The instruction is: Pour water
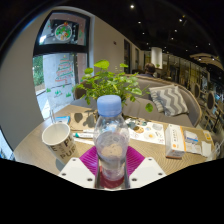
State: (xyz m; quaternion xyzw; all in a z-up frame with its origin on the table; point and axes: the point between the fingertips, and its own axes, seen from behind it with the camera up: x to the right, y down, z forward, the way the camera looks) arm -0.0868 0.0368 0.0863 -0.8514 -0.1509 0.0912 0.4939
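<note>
The hand-held gripper clamps its 2 pink-padded fingers on an upright, blue-capped water bottle held between them, above the bench, with a mug just ahead to its left and a leafy plant beyond.

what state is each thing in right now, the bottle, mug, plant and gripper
water bottle: upright, blue cap on, held between the pads
mug: upright on the table, contents not visible
potted plant: upright beyond the bottle
gripper: shut on the water bottle
</note>
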